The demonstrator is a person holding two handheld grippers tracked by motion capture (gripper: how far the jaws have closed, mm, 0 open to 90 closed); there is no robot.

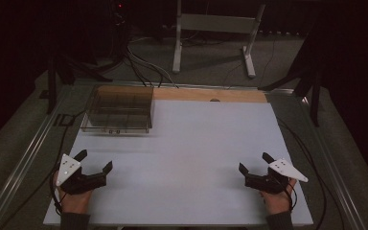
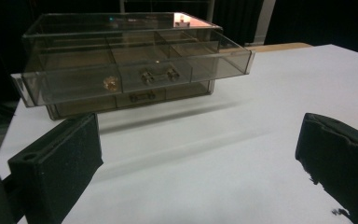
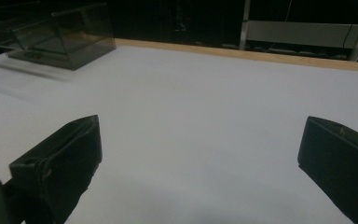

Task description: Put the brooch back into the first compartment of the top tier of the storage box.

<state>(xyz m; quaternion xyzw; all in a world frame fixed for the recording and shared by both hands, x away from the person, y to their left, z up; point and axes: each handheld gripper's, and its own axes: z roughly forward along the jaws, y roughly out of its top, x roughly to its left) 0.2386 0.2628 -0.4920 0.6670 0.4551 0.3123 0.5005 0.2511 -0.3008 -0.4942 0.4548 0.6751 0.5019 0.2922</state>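
Note:
A smoky clear plastic drawer box (image 1: 119, 109) stands at the far left of the white table top (image 1: 196, 143). In the left gripper view the box (image 2: 126, 65) has its upper drawer pulled out, split into compartments, with a small round object (image 2: 112, 83) in the left one and a metal handle (image 2: 158, 74) at the middle front. My left gripper (image 1: 95, 160) rests near the front left edge, open, nothing between its jaws. My right gripper (image 1: 255, 162) rests near the front right edge, open and empty. The box's corner (image 3: 60, 32) shows in the right gripper view.
A wooden strip (image 1: 211, 95) runs along the table's far edge. A white metal stand (image 1: 215, 33) and cables (image 1: 143, 67) are on the floor beyond. Metal rails (image 1: 24, 158) flank the table.

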